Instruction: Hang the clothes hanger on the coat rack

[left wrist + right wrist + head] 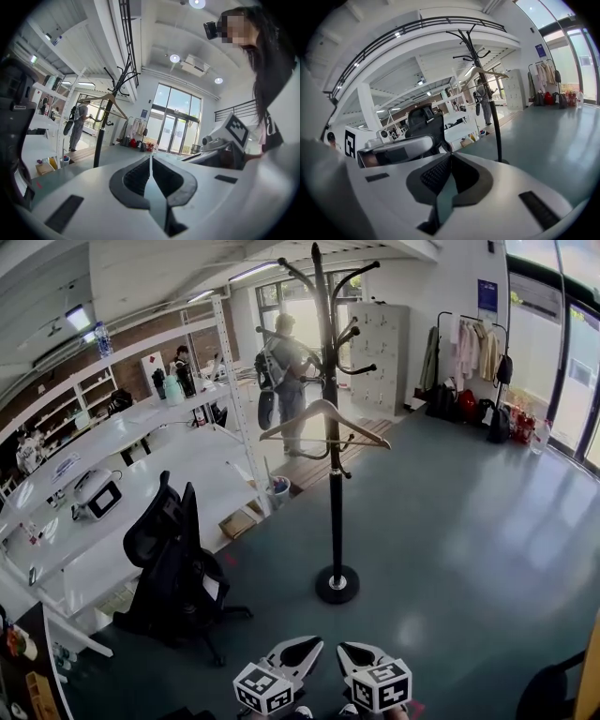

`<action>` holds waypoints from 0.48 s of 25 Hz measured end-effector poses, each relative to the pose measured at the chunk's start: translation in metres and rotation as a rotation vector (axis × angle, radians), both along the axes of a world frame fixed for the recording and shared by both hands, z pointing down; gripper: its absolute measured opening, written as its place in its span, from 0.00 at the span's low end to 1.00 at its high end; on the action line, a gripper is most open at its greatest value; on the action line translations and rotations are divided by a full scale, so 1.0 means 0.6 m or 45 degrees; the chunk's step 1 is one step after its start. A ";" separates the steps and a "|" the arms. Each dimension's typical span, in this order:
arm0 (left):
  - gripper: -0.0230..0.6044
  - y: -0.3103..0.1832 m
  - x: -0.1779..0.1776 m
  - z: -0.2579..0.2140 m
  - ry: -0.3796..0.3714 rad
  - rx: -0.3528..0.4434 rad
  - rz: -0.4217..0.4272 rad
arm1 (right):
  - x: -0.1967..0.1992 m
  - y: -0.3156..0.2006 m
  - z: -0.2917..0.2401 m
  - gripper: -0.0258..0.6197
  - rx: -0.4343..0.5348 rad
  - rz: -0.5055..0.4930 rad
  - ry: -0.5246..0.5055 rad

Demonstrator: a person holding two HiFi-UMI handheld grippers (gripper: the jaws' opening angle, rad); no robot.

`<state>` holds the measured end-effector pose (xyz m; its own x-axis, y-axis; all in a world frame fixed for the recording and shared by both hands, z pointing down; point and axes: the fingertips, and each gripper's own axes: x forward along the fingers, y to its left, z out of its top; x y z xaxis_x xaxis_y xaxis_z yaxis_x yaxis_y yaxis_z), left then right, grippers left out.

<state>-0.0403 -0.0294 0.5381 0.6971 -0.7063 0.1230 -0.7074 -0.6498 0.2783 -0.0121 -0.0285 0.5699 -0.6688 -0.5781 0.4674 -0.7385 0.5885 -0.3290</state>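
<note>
Nearest of all are the two hand-held tools. The left gripper (302, 651) and the right gripper (356, 652) sit low and side by side, each carrying its marker cube. Both are pressed together at the tips with nothing between them. The left gripper view shows dark pads meeting on bare air, and the right gripper view shows the same.

Well ahead of them, across open grey-green floor (459, 540), stands the tall black metal coat rack (334, 502) on its round base. The pale wooden clothes hanger (292, 420) hangs from one of its lower curved arms, about halfway up the pole. It hangs apart from both grippers. Exactly how its hook sits on the arm is too small to make out.

To my eye the hanging itself is done and what remains is to stand clear. Doing that well means keeping both tools low and closed, as they are. It also means staying away from the pole so that nothing knocks it and sets the hanger swinging. A last look to see the hanger is level and its hook is fully over the arm would be worthwhile.

A black mesh office chair (173, 559) stands to the left by the long white desks (112, 451), and a person (286, 367) is busy beyond the rack.
</note>
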 end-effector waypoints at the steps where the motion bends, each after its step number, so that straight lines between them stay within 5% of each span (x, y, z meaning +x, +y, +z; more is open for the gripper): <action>1: 0.04 -0.001 -0.005 0.000 0.003 0.004 0.000 | -0.005 0.000 0.001 0.06 0.000 -0.001 0.002; 12: 0.04 -0.016 -0.024 -0.002 0.033 0.015 0.034 | -0.022 -0.010 0.004 0.06 0.009 0.015 0.071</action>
